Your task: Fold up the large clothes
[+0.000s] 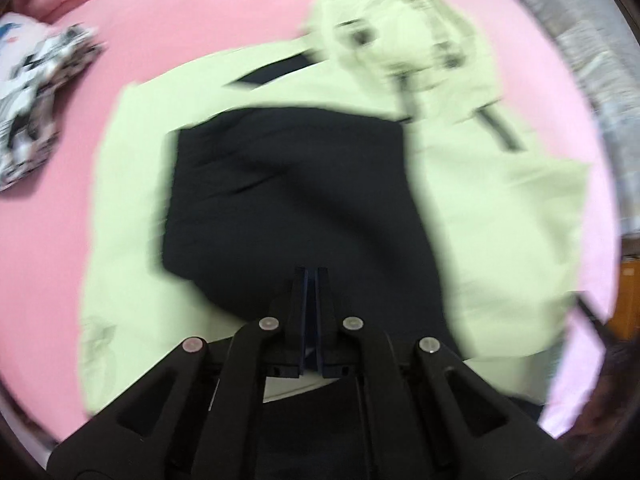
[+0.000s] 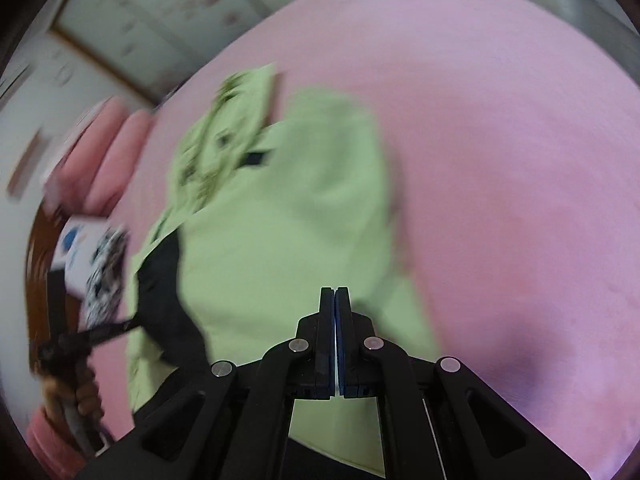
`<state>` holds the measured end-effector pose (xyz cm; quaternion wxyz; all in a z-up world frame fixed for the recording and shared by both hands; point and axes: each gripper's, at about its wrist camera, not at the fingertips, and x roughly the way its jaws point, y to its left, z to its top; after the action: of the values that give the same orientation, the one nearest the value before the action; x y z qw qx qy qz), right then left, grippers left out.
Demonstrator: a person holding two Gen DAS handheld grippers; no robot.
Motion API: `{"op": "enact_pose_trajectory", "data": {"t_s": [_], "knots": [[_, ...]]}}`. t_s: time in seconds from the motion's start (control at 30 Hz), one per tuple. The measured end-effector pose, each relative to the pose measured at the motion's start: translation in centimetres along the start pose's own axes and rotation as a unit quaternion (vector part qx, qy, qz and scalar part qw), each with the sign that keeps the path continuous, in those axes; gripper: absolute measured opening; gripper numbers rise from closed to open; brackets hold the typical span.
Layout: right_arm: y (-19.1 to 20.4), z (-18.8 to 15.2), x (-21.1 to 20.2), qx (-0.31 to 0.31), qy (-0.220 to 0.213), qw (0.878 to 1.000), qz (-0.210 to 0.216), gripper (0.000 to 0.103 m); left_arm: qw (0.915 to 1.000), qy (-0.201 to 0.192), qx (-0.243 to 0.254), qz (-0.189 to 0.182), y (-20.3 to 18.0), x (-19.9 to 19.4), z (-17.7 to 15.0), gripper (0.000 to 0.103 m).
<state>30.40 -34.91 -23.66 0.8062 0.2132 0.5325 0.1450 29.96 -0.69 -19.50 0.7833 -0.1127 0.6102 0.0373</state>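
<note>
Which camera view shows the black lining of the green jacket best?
The left wrist view: the black lining fills its middle, seen from above, spread across the green jacket. The right wrist view shows only a narrow black strip at the jacket's left edge.

A pink bedsheet (image 1: 240,12) is covering the bed; a black-and-white patterned cloth (image 1: 36,108) is lying at nine o'clock, pink pillows (image 2: 116,152) lying beyond.
</note>
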Motion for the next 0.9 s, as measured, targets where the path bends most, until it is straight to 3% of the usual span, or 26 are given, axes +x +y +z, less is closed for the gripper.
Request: {"op": "enact_pose_trajectory", "data": {"t_s": [0.07, 0.17, 0.3, 0.4, 0.57, 0.63, 0.77, 0.83, 0.9], "knots": [[2.3, 0.3, 3.0, -0.025, 0.018, 0.999, 0.039, 0.001, 0.9993, -0.001, 0.012, -0.037, -2.8, 0.8, 0.6, 0.001], [4.8, 1.2, 8.4, -0.049, 0.048, 0.996, 0.051, 0.001, 0.999, -0.002, 0.03, -0.034, -5.9, 3.2, 1.9, 0.001], [3.2, 3.2, 11.1, -0.046, 0.033, 0.998, 0.032, 0.001, 0.9998, -0.011, 0.005, -0.016, -3.2, 5.9, 5.4, 0.001], [0.4, 5.5, 10.3, -0.031, -0.004, 0.999, 0.01, 0.001, 0.9989, -0.03, -0.036, -0.01, -0.4, 6.0, 6.5, 0.001], [-5.1, 9.5, 8.0, -0.013, -0.057, 0.997, -0.05, 0.001, 0.9968, -0.045, -0.064, 0.016, 3.8, 5.7, 7.8, 0.001], [-6.9, 10.9, 6.7, -0.006, -0.079, 0.992, -0.101, 0.001, 0.9957, -0.046, -0.073, 0.034, 5.5, 5.9, 8.4, 0.001], [-10.4, 12.1, 5.2, 0.037, -0.101, 0.988, -0.109, 0.001, 0.9937, -0.051, -0.089, 0.046, 8.2, 6.2, 8.8, 0.001], [-10.8, 12.2, 5.1, 0.032, -0.108, 0.979, -0.171, 0.001, 0.9931, -0.055, -0.084, 0.061, 9.1, 6.4, 9.0, 0.001], [-12.3, 12.4, 4.8, 0.054, -0.105, 0.981, -0.155, 0.001, 0.9928, -0.056, -0.078, 0.071, 9.2, 6.7, 9.0, 0.001]]}}
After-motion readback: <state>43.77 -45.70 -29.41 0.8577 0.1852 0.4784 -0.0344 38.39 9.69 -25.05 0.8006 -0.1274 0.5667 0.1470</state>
